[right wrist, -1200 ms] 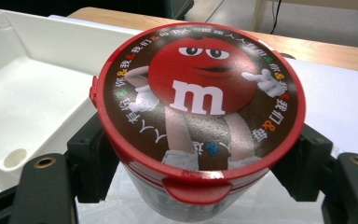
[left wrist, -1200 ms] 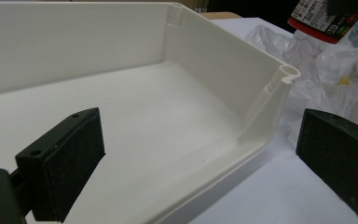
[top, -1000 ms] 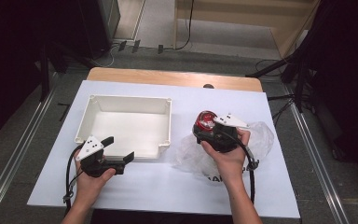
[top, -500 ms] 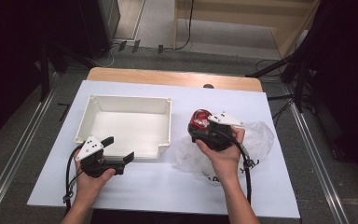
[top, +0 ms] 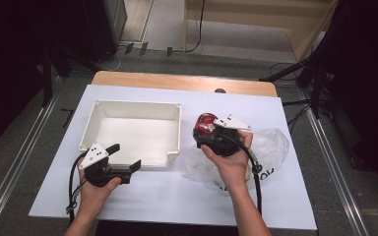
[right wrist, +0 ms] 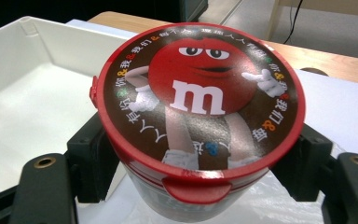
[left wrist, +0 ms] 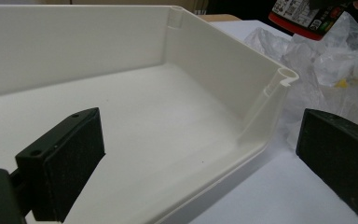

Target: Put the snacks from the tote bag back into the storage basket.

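A candy tub with a red-rimmed lid and a red cartoon character sits between the jaws of my right gripper, which is shut on its sides. In the high view the tub is held just right of the white bin, above a crumpled clear plastic bag. My left gripper rests at the bin's near rim, open, with nothing between its jaws. In the left gripper view the bin's front corner lies between the wide-spread pads.
The white bin is empty inside. The plastic bag lies right of it on the white table sheet. A wooden table edge runs along the back, with cables on the floor beyond.
The right hand has carried the tub a little to the left, toward the bin. The left gripper has stayed put.
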Demonstrator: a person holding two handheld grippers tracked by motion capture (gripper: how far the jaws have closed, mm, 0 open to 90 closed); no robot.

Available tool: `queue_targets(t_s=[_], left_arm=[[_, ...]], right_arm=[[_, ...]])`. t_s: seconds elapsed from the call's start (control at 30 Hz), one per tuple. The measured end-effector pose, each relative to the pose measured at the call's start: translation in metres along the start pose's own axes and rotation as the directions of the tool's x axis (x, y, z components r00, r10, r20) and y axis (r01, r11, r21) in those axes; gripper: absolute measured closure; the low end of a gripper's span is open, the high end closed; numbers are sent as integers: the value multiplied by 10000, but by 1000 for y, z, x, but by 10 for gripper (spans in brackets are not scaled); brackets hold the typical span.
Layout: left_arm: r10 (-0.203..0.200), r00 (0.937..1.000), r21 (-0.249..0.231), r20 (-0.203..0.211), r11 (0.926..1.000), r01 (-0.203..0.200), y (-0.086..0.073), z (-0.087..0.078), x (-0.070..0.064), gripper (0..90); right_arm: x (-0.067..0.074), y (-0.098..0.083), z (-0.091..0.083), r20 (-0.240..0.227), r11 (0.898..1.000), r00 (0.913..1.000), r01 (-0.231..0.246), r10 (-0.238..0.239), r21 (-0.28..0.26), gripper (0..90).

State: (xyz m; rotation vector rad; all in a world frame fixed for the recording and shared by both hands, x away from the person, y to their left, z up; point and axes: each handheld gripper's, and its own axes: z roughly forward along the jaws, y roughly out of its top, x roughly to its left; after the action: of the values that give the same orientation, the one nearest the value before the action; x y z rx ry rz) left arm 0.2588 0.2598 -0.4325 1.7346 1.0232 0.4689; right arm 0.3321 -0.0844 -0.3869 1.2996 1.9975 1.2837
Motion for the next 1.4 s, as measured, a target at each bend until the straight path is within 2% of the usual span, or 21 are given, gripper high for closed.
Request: queue_targets(t_s=[0.7, 1.4], left_arm=[[74, 10000, 20, 52, 10000, -74, 0, 0, 0, 12], [50, 10000, -33, 14, 10000, -50, 1, -2, 1, 12]], right_arm=[[17, 10, 9, -338, 10000, 9994, 62, -62, -12, 261], [35, 11, 20, -631, 9997, 9977, 244, -241, 41, 261]])
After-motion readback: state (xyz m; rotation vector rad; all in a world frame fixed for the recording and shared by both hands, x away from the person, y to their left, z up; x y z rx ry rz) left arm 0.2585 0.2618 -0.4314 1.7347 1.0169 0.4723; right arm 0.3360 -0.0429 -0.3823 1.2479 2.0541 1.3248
